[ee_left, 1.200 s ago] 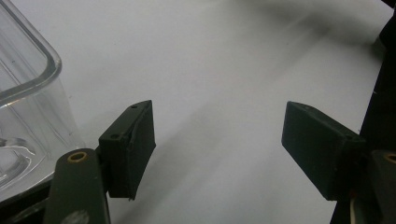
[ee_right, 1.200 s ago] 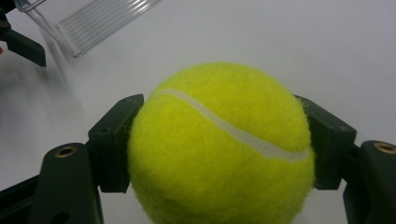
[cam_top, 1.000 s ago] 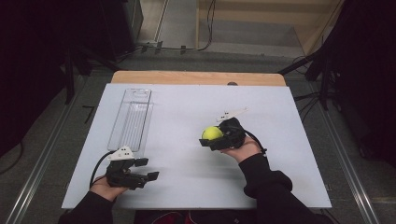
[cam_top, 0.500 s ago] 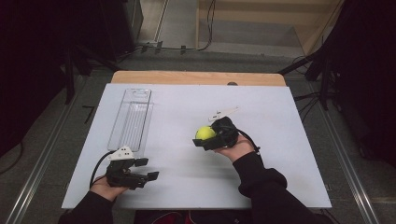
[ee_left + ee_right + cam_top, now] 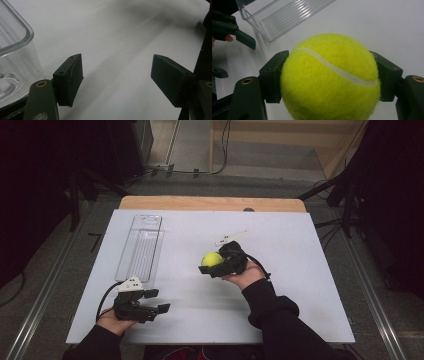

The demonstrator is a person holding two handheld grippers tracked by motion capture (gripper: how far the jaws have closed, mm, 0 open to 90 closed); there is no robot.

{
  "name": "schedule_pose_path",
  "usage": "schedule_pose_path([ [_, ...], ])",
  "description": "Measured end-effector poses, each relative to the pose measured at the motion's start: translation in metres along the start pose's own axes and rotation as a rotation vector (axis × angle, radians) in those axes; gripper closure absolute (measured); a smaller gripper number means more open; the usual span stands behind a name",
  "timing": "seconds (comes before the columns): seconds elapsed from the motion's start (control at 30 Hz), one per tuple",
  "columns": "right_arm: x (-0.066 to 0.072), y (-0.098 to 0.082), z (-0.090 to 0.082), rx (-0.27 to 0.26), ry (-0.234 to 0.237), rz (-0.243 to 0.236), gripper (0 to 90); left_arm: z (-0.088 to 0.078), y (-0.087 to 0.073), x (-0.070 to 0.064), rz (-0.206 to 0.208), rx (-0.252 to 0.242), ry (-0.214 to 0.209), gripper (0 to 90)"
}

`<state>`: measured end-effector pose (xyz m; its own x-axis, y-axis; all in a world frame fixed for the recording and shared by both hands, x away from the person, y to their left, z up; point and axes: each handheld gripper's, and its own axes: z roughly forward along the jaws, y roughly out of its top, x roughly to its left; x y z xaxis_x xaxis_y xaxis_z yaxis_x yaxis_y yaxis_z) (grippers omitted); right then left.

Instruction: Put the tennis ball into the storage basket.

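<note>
From the high view, the right gripper is clamped on a ball and carries it clear of the table, near the middle of the white top. The jaws point toward the tray, a long clear box lying lengthwise at the left side, so the ball looks meant for it. Ball and tray are well apart. The left gripper rests low at the near left, just short of the tray's near end, its jaws apart and holding nothing. It seems parked there to stay out of the way, or to steady the tray if needed.

In the left gripper view, the two black pads stand wide apart over bare table. The rounded corner of the tray sits just beside the left pad, not touching it as far as I can tell.

In the right gripper view, the ball sits squarely between the jaws, a pad pressing each side at about the widest part, which should keep it from slipping. Its white seam runs across the front. Beyond it lies the tray, ribbed floor showing, and the left gripper is at the far left edge.
</note>
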<state>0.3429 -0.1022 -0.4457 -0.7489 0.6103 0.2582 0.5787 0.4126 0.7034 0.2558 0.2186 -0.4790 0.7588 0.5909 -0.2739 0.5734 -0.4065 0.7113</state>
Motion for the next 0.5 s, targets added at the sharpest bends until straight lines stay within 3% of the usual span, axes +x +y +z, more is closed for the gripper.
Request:
schedule_pose_path([
  [0.5, 0.006, 0.02, 0.013, -0.011, 0.022, -0.008, 23.9, 0.001, 0.0, 0.0, -0.001, 0.008, -0.001, 26.2],
])
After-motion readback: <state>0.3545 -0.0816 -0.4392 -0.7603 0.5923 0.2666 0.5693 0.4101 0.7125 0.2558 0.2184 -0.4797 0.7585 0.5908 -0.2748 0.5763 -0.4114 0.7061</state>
